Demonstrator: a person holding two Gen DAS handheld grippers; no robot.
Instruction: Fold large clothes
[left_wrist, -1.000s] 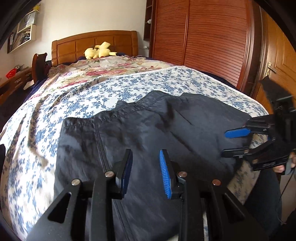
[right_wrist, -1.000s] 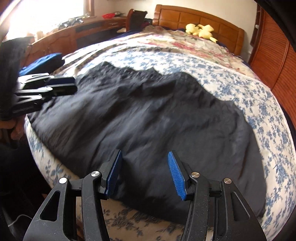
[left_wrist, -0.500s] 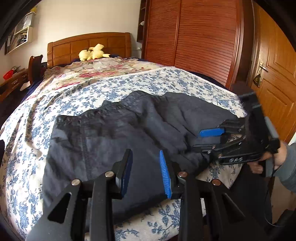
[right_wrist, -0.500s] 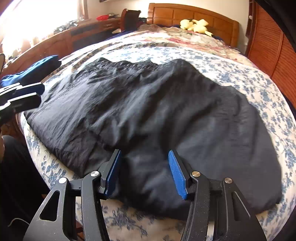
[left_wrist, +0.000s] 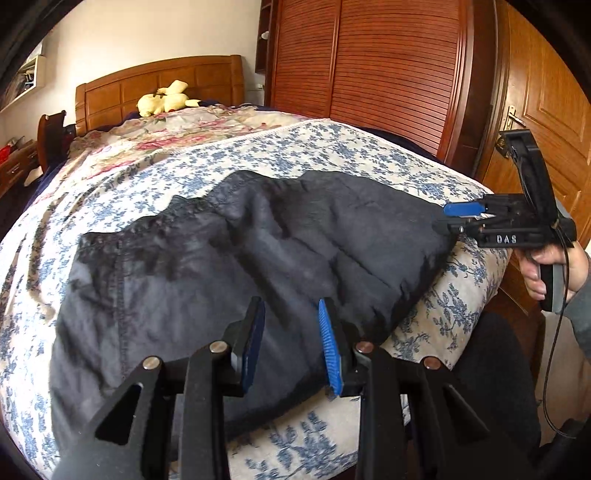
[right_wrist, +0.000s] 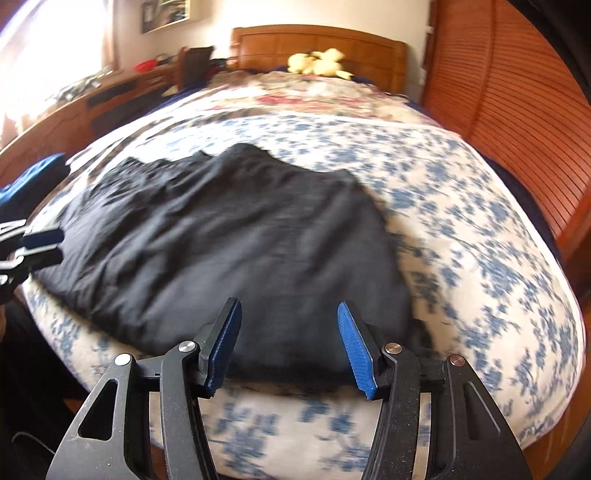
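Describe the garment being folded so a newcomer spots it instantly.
Find the bed with the blue-flowered cover. At its near end, between the left gripper and the right gripper, lies the dark garment, spread and wrinkled. It is the only plain dark cloth on the printed bedding; the yellow plush sits far off by the headboard.

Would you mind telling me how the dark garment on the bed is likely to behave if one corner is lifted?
The dark garment lies in soft wrinkles, so it is probably floppy and would drape rather than hold shape. It looks thin, so likely light. On the floral bedspread it may drag and bunch rather than slide cleanly.
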